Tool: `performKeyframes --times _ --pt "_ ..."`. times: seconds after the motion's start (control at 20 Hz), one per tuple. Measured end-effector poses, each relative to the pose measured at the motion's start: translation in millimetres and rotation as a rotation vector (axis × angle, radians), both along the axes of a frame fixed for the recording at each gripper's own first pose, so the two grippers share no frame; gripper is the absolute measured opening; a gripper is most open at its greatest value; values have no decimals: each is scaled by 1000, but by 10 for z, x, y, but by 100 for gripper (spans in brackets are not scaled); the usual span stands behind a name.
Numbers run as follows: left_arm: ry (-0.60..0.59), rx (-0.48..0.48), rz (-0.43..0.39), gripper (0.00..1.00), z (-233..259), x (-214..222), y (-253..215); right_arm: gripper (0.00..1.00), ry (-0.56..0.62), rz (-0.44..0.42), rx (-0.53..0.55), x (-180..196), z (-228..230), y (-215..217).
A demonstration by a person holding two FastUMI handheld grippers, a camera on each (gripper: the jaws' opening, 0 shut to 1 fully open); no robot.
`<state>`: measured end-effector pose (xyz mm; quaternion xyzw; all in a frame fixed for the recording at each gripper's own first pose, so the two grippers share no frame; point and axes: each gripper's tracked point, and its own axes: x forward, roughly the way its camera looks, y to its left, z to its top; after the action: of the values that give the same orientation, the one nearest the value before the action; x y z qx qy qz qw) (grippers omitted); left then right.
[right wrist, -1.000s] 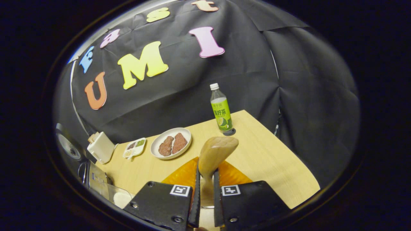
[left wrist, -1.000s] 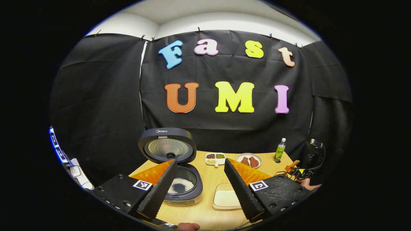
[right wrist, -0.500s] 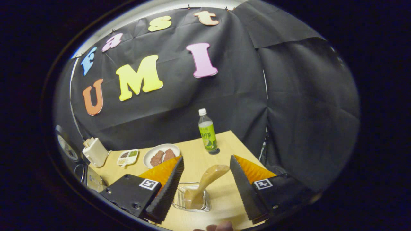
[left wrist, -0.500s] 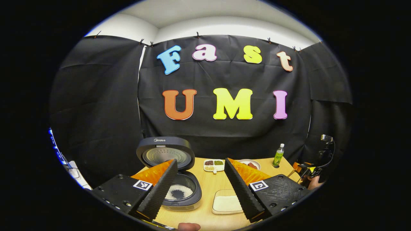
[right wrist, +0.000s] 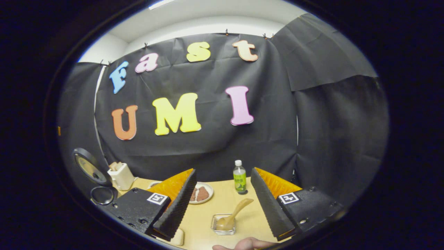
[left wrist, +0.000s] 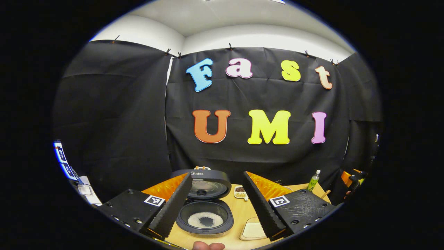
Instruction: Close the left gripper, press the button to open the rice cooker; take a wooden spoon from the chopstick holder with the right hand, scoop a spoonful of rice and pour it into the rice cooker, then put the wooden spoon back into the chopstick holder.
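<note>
Your right gripper (right wrist: pixel 222 205) was wide open and held nothing. Its two fingers stood far apart, one on each side of the wooden spoon (right wrist: pixel 231 217). The spoon sat in the small clear chopstick holder (right wrist: pixel 223 225), which stood on the table (right wrist: pixel 256 218) between those fingers. The spoon leaned to one side, with one end down in the holder and the other end sticking up and out. The green bottle (right wrist: pixel 239 180) stood behind the holder, and the plate (right wrist: pixel 201 195) was behind it too, off to the side.

Your left gripper (left wrist: pixel 216 205) was open as well and held nothing. The rice cooker (left wrist: pixel 205 218) sat open between its fingers, with some rice in the pot.

The spoon looked light, hard and smooth, so I think it would not bend but could slip. If you ever picked it up again, the part sticking up above the holder would be the best place to pinch it. The holder looked small and light, so I think a bump could tip it over.
</note>
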<state>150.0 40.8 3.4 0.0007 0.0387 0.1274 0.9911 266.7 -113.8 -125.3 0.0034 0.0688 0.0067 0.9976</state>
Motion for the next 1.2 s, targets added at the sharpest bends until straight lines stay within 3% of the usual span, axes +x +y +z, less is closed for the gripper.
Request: performKeyframes --times 0.35,0.65,0.85,1.2 --pt "84 -14 15 94 33 598 459 100 -74 -12 -1 -839 517 201" --pt "199 -43 13 94 -285 1194 824 99 -47 -105 -29 -1609 509 121" --pt "278 -79 -15 94 -546 1505 823 100 -46 -171 -40 -2070 527 67" --pt "375 -104 -7 95 -868 1705 829 100 -46 -269 -65 -2511 515 -143"
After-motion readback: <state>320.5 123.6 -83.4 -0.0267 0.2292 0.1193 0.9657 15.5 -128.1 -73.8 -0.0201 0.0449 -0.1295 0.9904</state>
